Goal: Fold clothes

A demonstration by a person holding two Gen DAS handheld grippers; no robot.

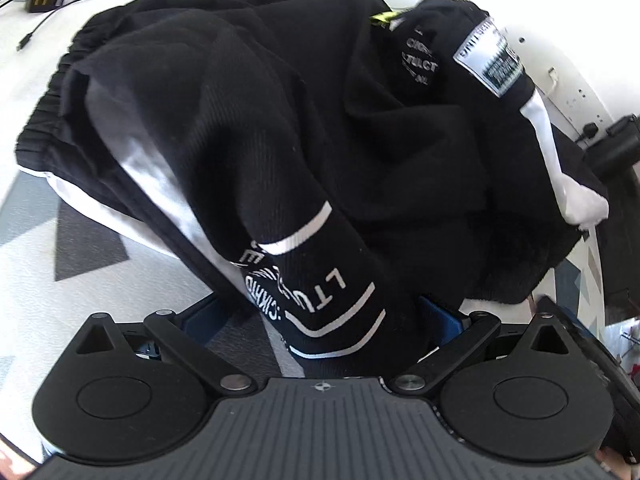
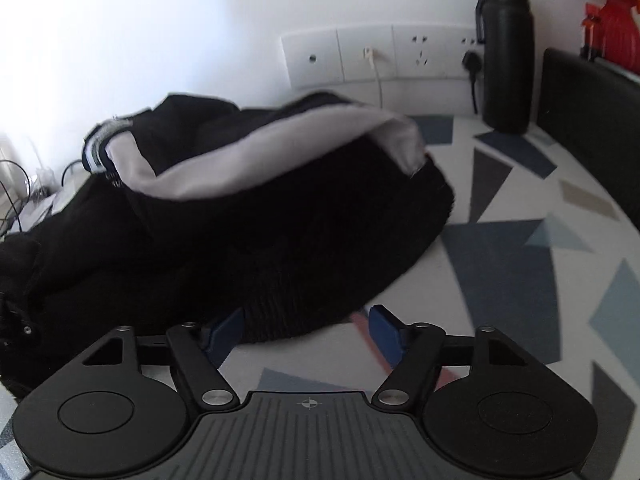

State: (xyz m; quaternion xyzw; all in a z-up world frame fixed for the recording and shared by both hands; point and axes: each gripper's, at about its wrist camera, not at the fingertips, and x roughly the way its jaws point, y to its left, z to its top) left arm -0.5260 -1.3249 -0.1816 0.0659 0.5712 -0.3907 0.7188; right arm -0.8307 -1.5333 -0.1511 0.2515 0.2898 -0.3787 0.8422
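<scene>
Surface: white tabletop (image 2: 520, 208) printed with grey and blue triangles, set against a white wall.
Wall: a strip of white sockets (image 2: 380, 54) runs along it at the far side, with a white cable and a black plug in them.
Bottle: a tall black bottle (image 2: 506, 52) stands upright on the table at the far right, just in front of the sockets.
Cables: black leads and a small black box (image 1: 42, 0) lie at the far left in the left wrist view.
Garment: a black garment (image 1: 280, 120) with white lining, white stripes and printed lettering lies bunched in a heap on the table, its white label (image 1: 490, 60) turned up at the far right.
Left gripper (image 1: 332, 316): blue pads spread wide, a striped, lettered fold of the garment lying between them; whether either pad presses the cloth, I cannot tell.
Right gripper (image 2: 308, 328): blue pads spread apart at the near edge of the heap, the left pad touching the ribbed black hem (image 2: 280, 316), the right pad over bare table.
</scene>
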